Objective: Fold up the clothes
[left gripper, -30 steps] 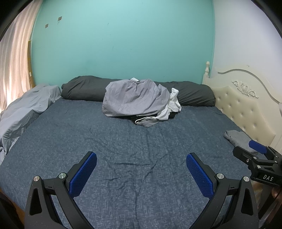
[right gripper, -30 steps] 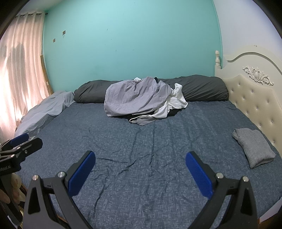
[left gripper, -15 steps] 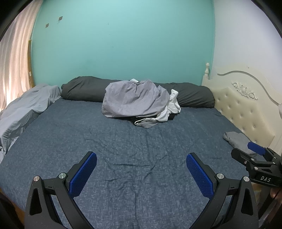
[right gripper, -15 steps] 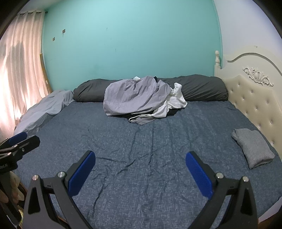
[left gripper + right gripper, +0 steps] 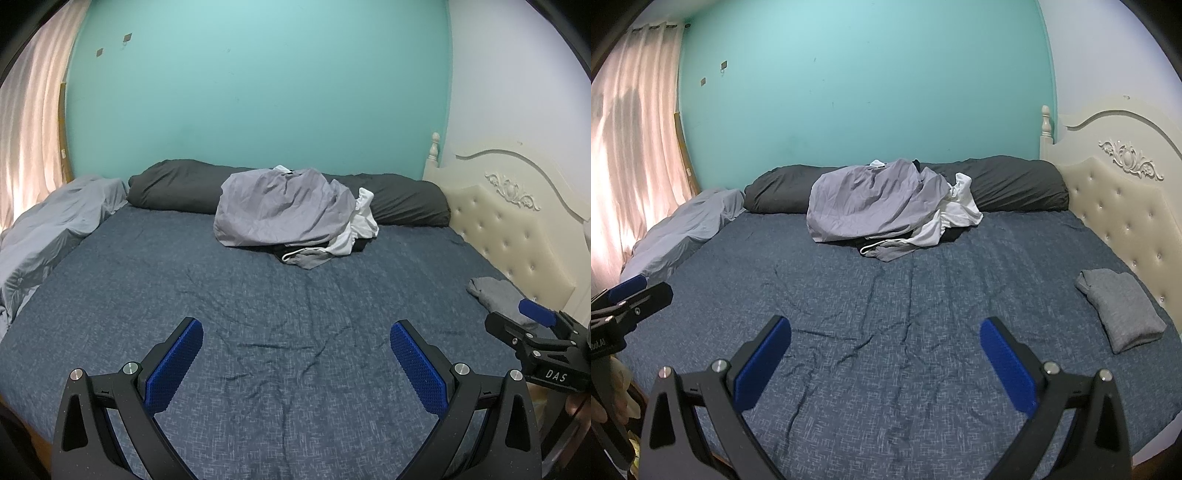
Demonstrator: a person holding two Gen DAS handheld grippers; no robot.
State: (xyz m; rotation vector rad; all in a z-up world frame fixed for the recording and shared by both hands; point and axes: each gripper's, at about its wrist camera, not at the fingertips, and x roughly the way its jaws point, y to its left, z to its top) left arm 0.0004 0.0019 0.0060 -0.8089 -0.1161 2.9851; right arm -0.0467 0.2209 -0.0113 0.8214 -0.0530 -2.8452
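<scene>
A heap of unfolded clothes (image 5: 284,214) (image 5: 875,199), light grey on top with white and black pieces beneath, lies at the far middle of the bed against a dark bolster. A folded grey garment (image 5: 1119,310) (image 5: 495,295) rests near the headboard on the right. My left gripper (image 5: 295,362) hovers open over the near bedsheet, nothing between its blue pads. My right gripper (image 5: 886,358) is likewise open and empty, well short of the heap. Each gripper shows at the other view's edge: the right gripper (image 5: 535,332) and the left gripper (image 5: 628,295).
The dark blue sheet (image 5: 886,295) covers the bed. A dark grey bolster (image 5: 177,184) lies along the teal wall. A crumpled light grey blanket (image 5: 48,229) fills the left side. The cream tufted headboard (image 5: 1123,206) bounds the right, and curtains (image 5: 624,147) hang at left.
Both views have pulled back and risen slightly, so the clothes heap looks a little farther away. Both grippers stay open and empty.
</scene>
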